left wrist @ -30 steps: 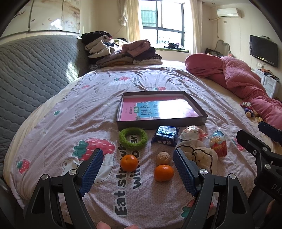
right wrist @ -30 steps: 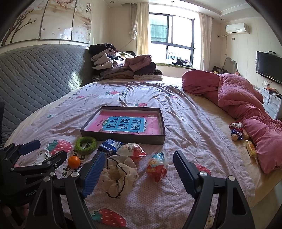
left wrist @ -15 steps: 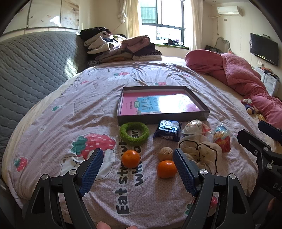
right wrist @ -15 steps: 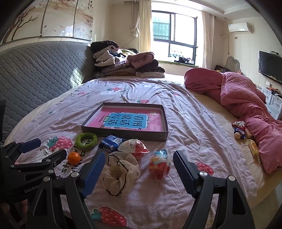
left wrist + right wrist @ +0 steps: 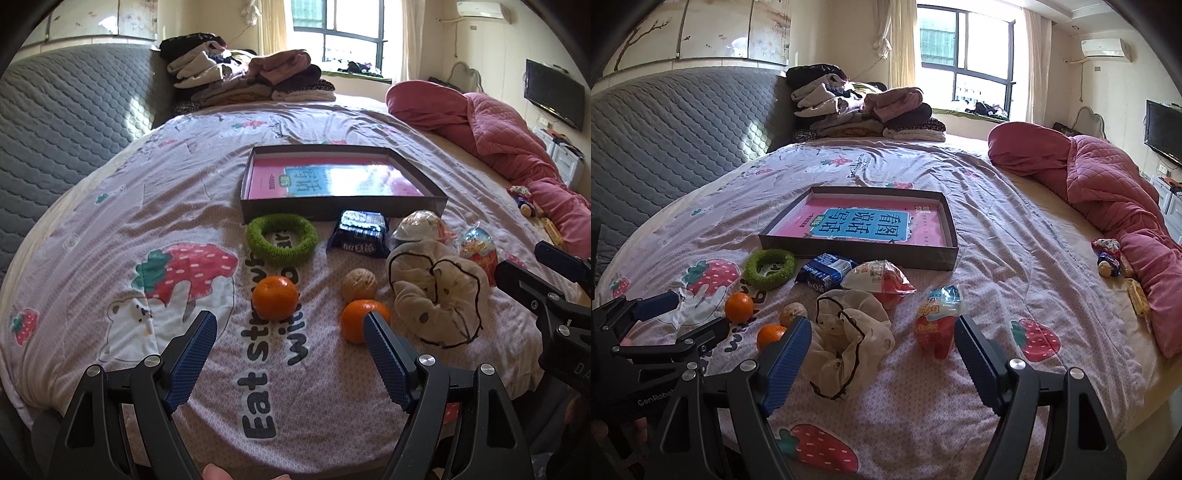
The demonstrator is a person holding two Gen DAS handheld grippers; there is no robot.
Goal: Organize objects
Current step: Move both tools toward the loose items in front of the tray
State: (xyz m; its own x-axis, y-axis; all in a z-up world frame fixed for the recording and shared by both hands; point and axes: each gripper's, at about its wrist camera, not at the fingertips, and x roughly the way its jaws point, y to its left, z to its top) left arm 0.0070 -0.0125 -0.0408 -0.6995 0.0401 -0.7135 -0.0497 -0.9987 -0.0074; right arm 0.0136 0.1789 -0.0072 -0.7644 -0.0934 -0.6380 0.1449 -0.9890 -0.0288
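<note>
A shallow grey box (image 5: 343, 212) (image 5: 857, 254) with a pink book inside lies on the bed. In front of it lie a green ring (image 5: 281, 240) (image 5: 770, 268), a blue snack pack (image 5: 360, 238) (image 5: 825, 275), a red-and-white wrapped snack (image 5: 421, 225) (image 5: 882, 282), a cream scrunchie (image 5: 436, 295) (image 5: 849, 332), a candy egg (image 5: 478, 251) (image 5: 940, 325), a walnut (image 5: 358, 286) (image 5: 792, 312) and two oranges (image 5: 277, 297) (image 5: 356, 319). My left gripper (image 5: 290, 332) hovers open just short of the oranges. My right gripper (image 5: 882, 336) hovers open between scrunchie and egg.
Folded clothes (image 5: 251, 79) are stacked at the bed's far end by a grey quilted headboard (image 5: 66, 122). A pink duvet (image 5: 1108, 177) is bunched along the right side, with small toys (image 5: 1108, 256) beside it. A TV (image 5: 554, 98) hangs on the right wall.
Both grippers have moved forward and lower toward the objects, which now look larger. Both stay open; nothing on the bed has moved.
</note>
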